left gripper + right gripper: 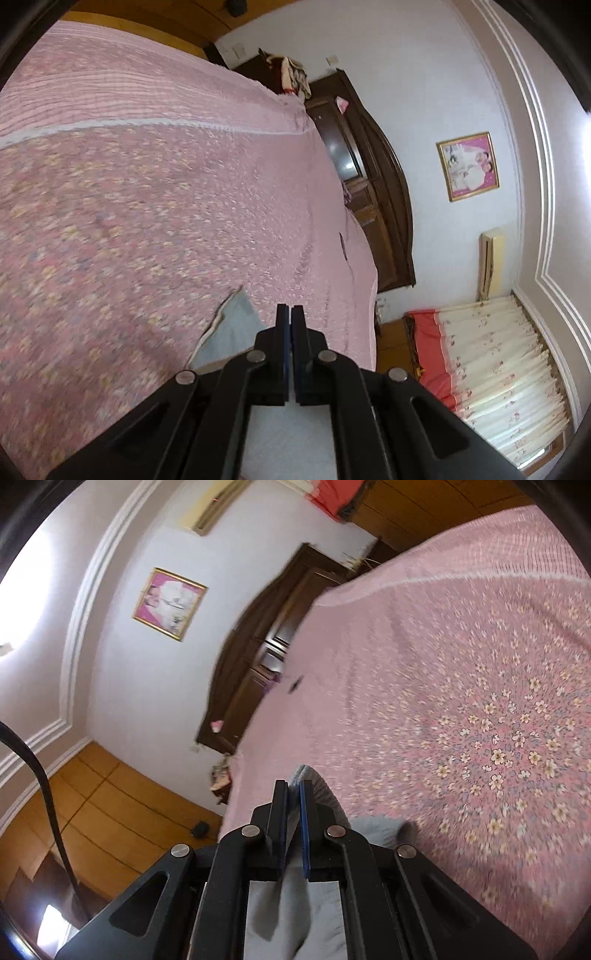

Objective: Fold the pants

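While lifted clear of the pink floral quilted bedspread [480, 709], the soft pale grey fabric pants [317, 786] hang pinched at two places, most likely so the cloth can be carried across as one sheet and laid over itself.

Right black two-finger tool [294, 788]: clamped on a thick gathered ridge of the grey cloth, which bulges up between the blue-lined fingers [305, 812] and drapes below the linkage. Looks like a waistband or bunched hem; cannot tell which.

Left black two-finger tool [290, 312]: fingers pressed nearly together. Pale cloth visible just beside and beneath it, with a cream-edged corner [225, 314] sticking out over the bedspread. Whether any fabric actually sits between the pads — not visible; probably a thin single layer, judging from how tightly they meet.

Both views blurred and rolled sideways, suggesting a sweeping carry rather than a careful placing. Garment held above the near part of the bed, well away from the dark wooden headboard [384, 192].

Judged stage: mid-fold, edge being brought over. Risk: thin layer slipping from the left grip, leaving the fold skewed.
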`<state>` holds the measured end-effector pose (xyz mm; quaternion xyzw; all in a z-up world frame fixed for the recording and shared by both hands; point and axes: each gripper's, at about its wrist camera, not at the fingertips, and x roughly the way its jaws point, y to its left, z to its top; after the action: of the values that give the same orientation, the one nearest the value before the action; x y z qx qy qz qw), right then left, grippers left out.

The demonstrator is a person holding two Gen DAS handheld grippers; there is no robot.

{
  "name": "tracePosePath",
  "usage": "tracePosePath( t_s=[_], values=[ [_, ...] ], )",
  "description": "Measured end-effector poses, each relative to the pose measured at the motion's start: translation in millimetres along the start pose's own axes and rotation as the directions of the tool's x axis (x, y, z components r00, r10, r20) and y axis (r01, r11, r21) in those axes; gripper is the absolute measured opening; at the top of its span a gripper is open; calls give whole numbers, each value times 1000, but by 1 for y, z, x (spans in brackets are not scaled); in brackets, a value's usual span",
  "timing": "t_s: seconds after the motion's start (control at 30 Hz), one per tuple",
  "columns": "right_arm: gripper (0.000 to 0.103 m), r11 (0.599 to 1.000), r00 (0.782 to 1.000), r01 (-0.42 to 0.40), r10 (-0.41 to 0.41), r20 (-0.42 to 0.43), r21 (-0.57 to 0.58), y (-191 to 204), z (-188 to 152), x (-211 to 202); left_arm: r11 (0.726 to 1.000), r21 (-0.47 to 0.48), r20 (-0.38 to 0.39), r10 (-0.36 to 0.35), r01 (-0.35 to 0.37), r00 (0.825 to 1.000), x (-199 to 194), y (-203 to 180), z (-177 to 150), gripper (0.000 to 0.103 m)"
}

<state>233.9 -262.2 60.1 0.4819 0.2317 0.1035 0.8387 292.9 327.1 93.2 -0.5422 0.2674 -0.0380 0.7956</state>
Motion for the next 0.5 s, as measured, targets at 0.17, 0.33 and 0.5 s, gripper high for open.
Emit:
tracePosePath(
  t_s=[0.17,0.33,0.5],
  values=[
    [7,1000,1000,18,-18,1,5,-4,13,24,999,44,-31,28,-27,999,30,-4,16,1],
    [7,998,999,49,-49,3,-43,2,14,47,994,65,-64,88,-84,994,62,5,25,1],
    [7,983,988,147,-151,-32,-107,-1,13,68,991,76,-93,118,-111,989,95,16,25,1]
  ],
)
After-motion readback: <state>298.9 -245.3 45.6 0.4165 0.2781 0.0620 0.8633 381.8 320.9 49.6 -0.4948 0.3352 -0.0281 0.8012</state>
